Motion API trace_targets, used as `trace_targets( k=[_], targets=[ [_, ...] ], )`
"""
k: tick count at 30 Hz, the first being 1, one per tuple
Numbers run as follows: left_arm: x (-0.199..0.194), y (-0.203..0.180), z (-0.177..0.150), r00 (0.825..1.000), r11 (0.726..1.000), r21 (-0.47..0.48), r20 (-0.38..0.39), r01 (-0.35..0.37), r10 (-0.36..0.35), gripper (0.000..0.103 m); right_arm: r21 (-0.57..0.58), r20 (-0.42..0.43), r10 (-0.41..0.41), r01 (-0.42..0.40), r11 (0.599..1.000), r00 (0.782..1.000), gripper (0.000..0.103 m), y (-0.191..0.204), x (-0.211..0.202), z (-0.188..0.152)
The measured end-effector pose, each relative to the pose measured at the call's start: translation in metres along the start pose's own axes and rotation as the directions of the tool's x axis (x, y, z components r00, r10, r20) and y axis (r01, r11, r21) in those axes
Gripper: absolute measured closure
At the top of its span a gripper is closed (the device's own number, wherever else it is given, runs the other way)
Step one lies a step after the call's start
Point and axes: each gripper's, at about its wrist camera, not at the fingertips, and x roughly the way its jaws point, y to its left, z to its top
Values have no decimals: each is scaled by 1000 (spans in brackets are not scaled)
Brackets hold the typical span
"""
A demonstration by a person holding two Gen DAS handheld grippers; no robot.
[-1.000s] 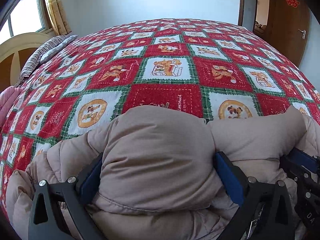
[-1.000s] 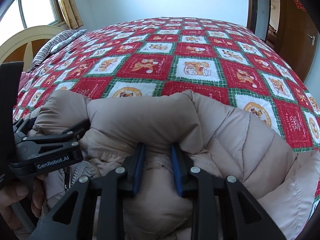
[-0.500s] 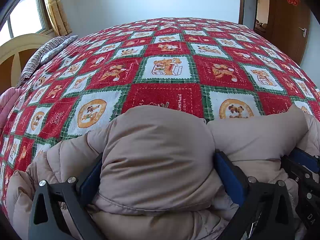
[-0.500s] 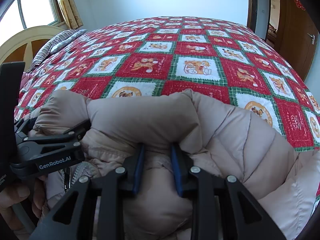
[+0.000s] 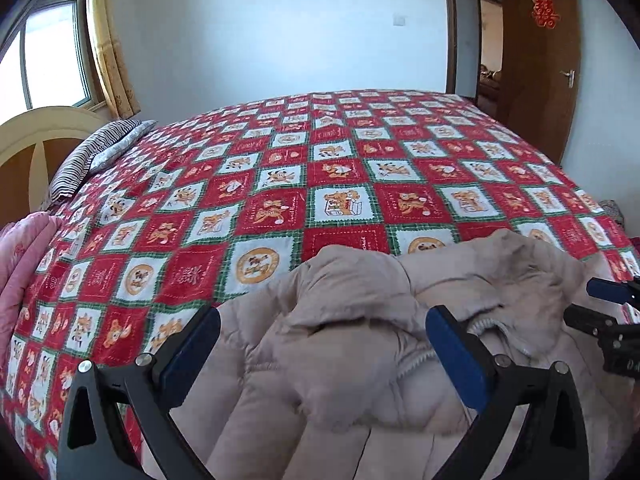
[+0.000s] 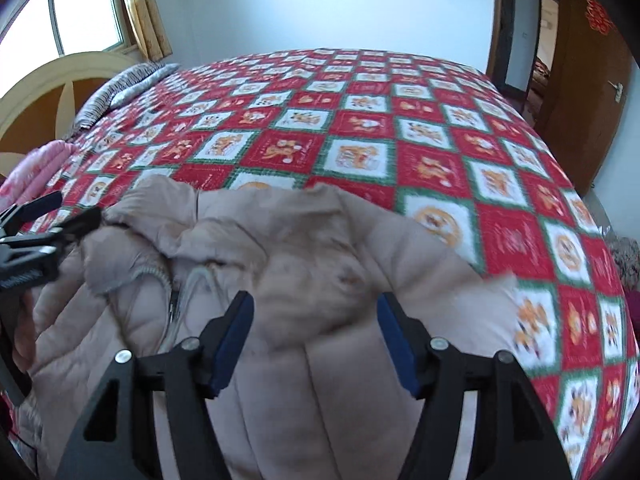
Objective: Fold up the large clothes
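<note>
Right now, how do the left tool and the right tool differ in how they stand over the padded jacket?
The left tool spreads wider than the right tool, whose jaws have just been opening. The left tool hovers over the beige padded jacket beside its zipper and the edge by the checked bedspread; the right tool hangs over the jacket's quilted panels. Both are open, gripping nothing, with the jacket lying loose below them.
</note>
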Motion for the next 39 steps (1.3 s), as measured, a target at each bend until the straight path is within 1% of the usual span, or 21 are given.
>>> trace_targets(
  k=[2, 4, 6, 9, 11, 13, 15, 17, 19, 23, 29, 35, 39],
  targets=[
    [-31, 11, -22, 1000, 1000, 15, 16, 3, -3, 1, 23, -15, 13, -13, 1000, 1000, 35, -6, -17, -22],
    [-55, 20, -51, 999, 999, 32, 25, -20, 19, 1, 25, -36, -2, 3, 1000, 999, 34, -13, -31, -53],
    [-73, 27, -86, 998, 996, 58, 17, -61, 60, 1, 35, -51, -16, 18, 999, 999, 33, -18, -44, -80],
    [-89, 35, -132, 992, 990, 69, -16, -124, 125, 1, 60, -42, -45, 48, 997, 998, 33, -27, -65, -113],
    [-100, 43, -156, 991, 991, 38, -47, -126, 128, 1, 97, -41, -59, 63, 993, 997, 33, -34, -79, -133],
    [-115, 51, -177, 991, 992, 7, -54, -123, 124, 1, 140, -45, -47, 53, 989, 998, 33, -42, -91, -151],
    [-128, 55, -197, 991, 992, -11, -64, -123, 122, 1, 159, -49, -60, 67, 985, 997, 33, -46, -102, -171],
    [-140, 60, -217, 990, 993, -24, -84, -115, 112, 1, 171, -49, -85, 92, 981, 995, 28, -48, -115, -189],
    [-147, 62, -233, 989, 993, -32, -96, -113, 109, 1, 197, -62, -55, 66, 978, 997, 28, -50, -123, -205],
    [-159, 65, -261, 989, 993, -43, -106, -111, 106, 1, 207, -64, -47, 59, 977, 997, 28, -46, -134, -232],
    [-177, 70, -291, 990, 992, -89, -118, -92, 82, 1, 241, -41, -44, 53, 969, 998, 28, -37, -151, -265],
    [-196, 71, -321, 992, 986, -159, -126, -44, 24, 1, 266, -30, -28, 35, 963, 999, 28, -27, -170, -295],
    [-209, 70, -339, 992, 985, -166, -123, -37, 16, 1, 269, -31, -18, 25, 963, 999, 28, -22, -182, -315]
  ],
)
